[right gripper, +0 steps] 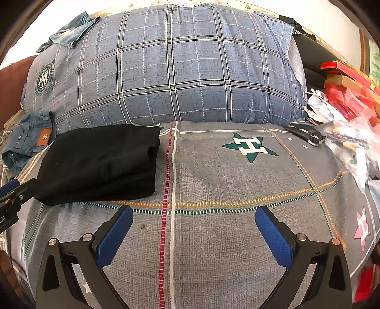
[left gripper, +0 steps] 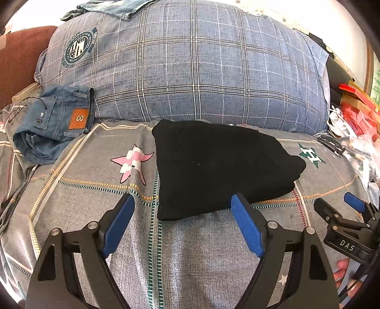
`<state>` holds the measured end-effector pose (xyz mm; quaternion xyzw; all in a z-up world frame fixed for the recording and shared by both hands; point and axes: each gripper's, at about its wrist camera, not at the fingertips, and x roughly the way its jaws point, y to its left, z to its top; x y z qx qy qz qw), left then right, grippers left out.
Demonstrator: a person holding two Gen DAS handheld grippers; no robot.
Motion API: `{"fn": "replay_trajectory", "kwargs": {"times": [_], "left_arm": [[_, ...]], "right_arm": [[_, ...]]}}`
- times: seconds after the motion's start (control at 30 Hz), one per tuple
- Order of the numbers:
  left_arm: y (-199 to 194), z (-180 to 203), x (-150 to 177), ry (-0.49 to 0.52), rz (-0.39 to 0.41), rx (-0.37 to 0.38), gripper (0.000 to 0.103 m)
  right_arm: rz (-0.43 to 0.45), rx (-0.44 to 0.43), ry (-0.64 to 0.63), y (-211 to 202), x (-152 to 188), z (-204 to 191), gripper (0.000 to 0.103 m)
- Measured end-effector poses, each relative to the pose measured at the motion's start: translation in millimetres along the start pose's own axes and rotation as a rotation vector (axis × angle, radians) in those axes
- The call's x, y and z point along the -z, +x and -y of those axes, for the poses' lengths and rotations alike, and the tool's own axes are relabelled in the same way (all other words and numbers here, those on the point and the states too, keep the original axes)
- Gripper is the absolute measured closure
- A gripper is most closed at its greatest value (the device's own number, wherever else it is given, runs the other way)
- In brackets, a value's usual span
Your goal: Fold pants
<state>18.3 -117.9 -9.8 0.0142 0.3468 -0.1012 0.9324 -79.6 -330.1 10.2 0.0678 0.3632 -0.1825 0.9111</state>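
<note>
Black pants (left gripper: 220,166) lie folded in a thick rectangle on the grey patterned bed sheet (left gripper: 95,190); they also show at the left in the right wrist view (right gripper: 99,164). My left gripper (left gripper: 181,202) is open and empty, just in front of the pants' near edge. My right gripper (right gripper: 193,211) is open and empty over bare sheet, to the right of the pants. The right gripper shows at the right edge of the left wrist view (left gripper: 339,204). The left gripper's tip shows at the left edge of the right wrist view (right gripper: 14,190).
A big blue plaid pillow (left gripper: 190,66) lies behind the pants. Folded blue jeans (left gripper: 54,121) sit at the left, and more denim (left gripper: 114,7) lies on top of the pillow. Plastic bags and red boxes (right gripper: 351,107) crowd the right side.
</note>
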Motion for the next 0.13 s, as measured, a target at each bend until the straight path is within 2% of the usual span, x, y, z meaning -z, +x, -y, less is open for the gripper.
{"fn": "replay_trajectory", "kwargs": {"times": [0.13], "left_arm": [[0.4,0.2,1.5,0.005,-0.002,-0.004,0.018]], "right_arm": [[-0.004,0.002,0.002,0.9,0.1,0.5,0.000]]}}
